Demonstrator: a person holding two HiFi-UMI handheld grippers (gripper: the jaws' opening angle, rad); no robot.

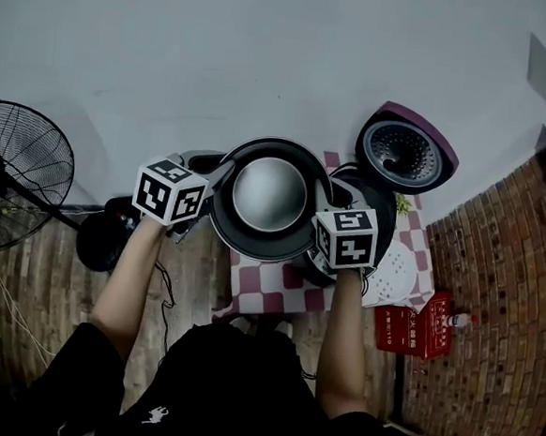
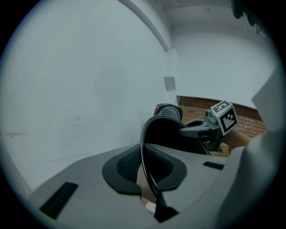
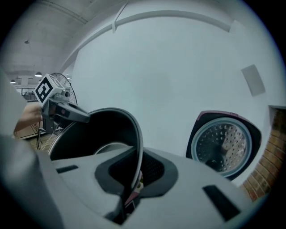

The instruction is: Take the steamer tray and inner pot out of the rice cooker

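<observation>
**Inner pot held in the air between two grippers, beside the open cooker**

The rice cooker stands on a small table under a red-and-white checked cloth. Its lid is thrown back, showing a round, pale metal inner plate dotted with holes inside a plum-coloured shell. On the cloth just to the cooker's near right lies a white, perforated disc, the steamer tray, flat and apart from both grippers. Past the table edge sits a red crate on the brick floor. Off to the left a black wire-caged fan stands near the plain white wall, well clear of the person's arms.

The inner pot is out of the cooker, beside it on the left, over the far left part of the table. It is a deep, round bowl, dark and matte on the walls, with a shiny grey bottom and a thin rolled rim. The left gripper pinches the rim on the pot's left side. Its ribbed black pads are drawn in narrow, with the pot wall running edge-on between them. The right gripper bites the opposite side of the rim the same way, pads close together on the thin metal. The pot's broad body hides part of the cloth, and the right gripper's marker cube covers part of the cooker body.
</observation>
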